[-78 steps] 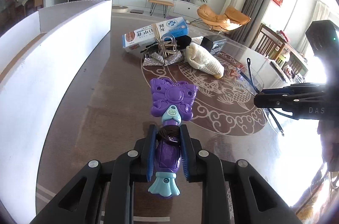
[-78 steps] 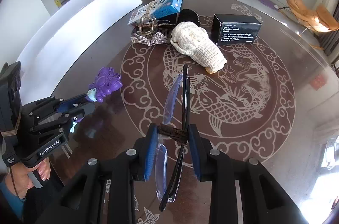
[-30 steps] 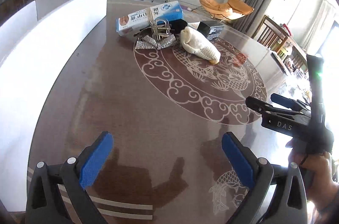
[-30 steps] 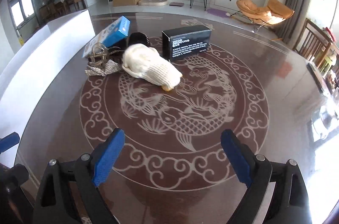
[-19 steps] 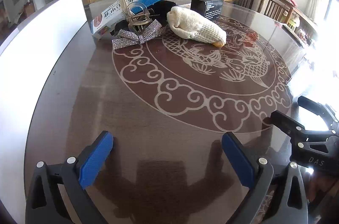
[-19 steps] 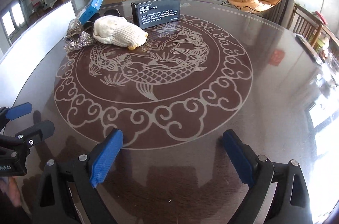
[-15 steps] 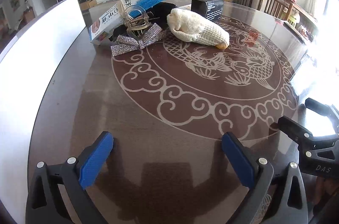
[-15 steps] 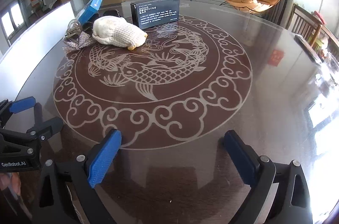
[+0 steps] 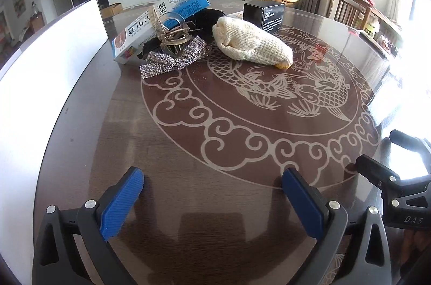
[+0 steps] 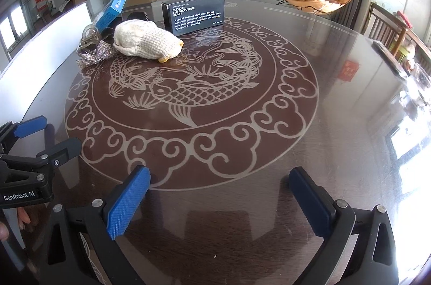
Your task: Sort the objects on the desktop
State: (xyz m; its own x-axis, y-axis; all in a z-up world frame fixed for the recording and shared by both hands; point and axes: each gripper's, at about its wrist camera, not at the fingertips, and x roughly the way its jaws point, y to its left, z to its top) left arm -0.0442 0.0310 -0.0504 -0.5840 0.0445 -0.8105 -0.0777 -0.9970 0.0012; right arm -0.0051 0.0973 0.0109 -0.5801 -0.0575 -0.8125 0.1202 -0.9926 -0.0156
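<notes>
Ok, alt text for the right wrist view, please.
The right gripper, jaws opening with nothing between them, hangs over a dark round table with a fish inlay. At the far left lie a knit glove, a black box, a blue box and a sparkly bow; the left gripper shows at the left edge.

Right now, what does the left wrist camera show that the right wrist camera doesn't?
Only the left wrist view shows the long white-and-blue box full length, with its printed side. Only the right wrist view shows the black box broadside, label readable. Both show the cream knitted glove, the sparkly bow, the clear hair claw and the patterned table.
</notes>
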